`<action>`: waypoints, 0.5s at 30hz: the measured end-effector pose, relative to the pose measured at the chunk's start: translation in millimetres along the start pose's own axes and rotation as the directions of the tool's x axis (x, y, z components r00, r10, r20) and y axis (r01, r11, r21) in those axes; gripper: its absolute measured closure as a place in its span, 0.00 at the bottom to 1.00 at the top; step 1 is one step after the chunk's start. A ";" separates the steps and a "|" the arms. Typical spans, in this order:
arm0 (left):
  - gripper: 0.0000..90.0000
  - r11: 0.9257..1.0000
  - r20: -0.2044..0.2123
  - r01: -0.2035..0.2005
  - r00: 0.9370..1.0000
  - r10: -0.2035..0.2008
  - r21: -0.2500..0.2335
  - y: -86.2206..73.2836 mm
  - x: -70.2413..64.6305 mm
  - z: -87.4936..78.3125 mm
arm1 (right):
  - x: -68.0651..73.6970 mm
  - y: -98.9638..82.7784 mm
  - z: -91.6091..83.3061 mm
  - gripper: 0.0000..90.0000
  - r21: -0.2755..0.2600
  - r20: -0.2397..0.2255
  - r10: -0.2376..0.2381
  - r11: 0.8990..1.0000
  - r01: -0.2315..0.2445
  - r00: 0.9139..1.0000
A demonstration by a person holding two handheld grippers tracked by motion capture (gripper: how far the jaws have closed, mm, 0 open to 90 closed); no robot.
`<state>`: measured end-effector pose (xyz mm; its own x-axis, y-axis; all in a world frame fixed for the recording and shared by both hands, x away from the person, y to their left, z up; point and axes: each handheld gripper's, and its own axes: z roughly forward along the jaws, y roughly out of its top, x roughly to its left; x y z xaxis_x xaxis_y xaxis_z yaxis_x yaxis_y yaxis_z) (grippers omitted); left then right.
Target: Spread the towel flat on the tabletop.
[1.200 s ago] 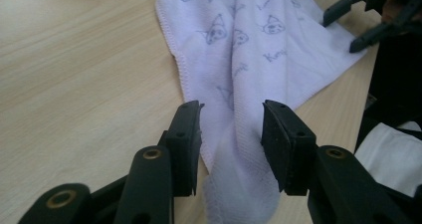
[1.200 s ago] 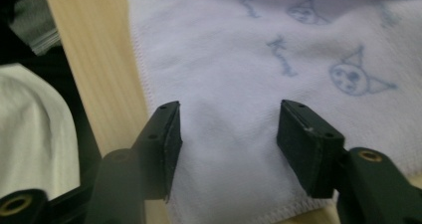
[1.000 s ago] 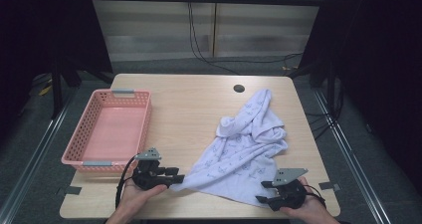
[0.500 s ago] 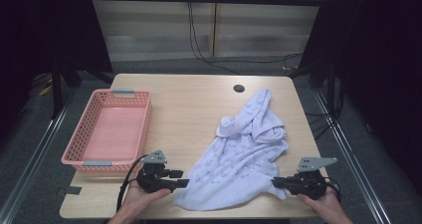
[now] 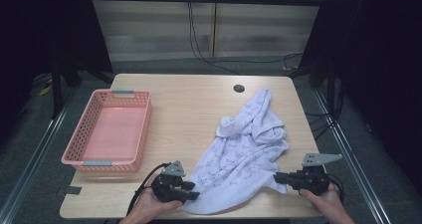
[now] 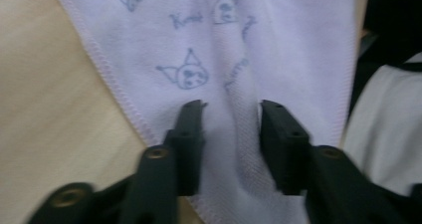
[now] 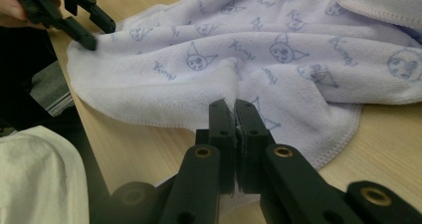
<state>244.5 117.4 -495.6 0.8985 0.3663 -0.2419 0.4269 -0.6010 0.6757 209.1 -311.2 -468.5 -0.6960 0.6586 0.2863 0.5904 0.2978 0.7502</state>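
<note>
My right tongs (image 7: 234, 104) were pressed together on a fold of the pale lilac terry towel with printed cat faces (image 7: 278, 59), pinching its near hem so the cloth puckered up between the black plastic jaws. In the high view that same right tool (image 5: 276, 178) sat at the towel's right corner, near the front edge of the light wooden table (image 5: 189, 104).

My left tongs (image 6: 231, 107) stood partly spread over the towel's other near corner, the jaws having just been closing in; the soft looped cloth (image 6: 234, 45) lay between the pads, but they were not yet pressing it. From above, the left tool (image 5: 195, 190) rested at the towel's bottom-left tip (image 5: 239, 154).

The towel lay on the right half of the table, flat and spread near me, bunched into thick rolled folds farther off. Its edges carried a stitched hem. The print was small grey-blue cat heads with pointed ears and short script words beside them; the letters were too blurred for me to read.

Farther left, well apart from the towel, stood a pink rectangular plastic basket with lattice walls (image 5: 74, 152) and grey handle grips at both short ends; nothing lay inside it. Beyond the towel, a small dark round hole (image 5: 239, 88) marked the tabletop.
</note>
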 end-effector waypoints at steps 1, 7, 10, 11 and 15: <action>0.79 0.999 -0.029 -0.042 0.999 0.042 0.013 0.6 -3.0 0.1 | 0.4 0.7 0.5 0.97 -0.001 -0.001 0.004 1.000 -0.004 1.000; 0.95 0.999 0.025 0.001 1.000 -0.002 0.040 2.1 -4.0 0.6 | 0.5 4.5 2.9 0.97 -0.005 -0.015 0.004 1.000 -0.004 1.000; 0.95 0.996 0.098 0.078 0.993 -0.072 -0.051 5.3 8.5 -8.6 | -1.4 9.7 2.6 0.97 -0.018 -0.020 0.010 1.000 -0.011 1.000; 0.95 0.987 0.106 0.114 0.989 -0.102 -0.114 10.4 17.2 -20.3 | -2.9 14.9 2.1 0.97 -0.034 -0.010 0.000 0.999 0.000 1.000; 0.95 0.970 0.101 0.137 0.988 -0.118 -0.200 26.8 28.2 -36.6 | -11.0 32.8 2.5 0.97 -0.065 -0.006 -0.010 0.998 0.009 1.000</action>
<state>277.6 137.7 -458.8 0.8473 0.3611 -0.3894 0.5166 -0.3906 0.7619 237.1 -306.9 -448.5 -0.7042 0.6514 0.2824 0.5559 0.2584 0.7901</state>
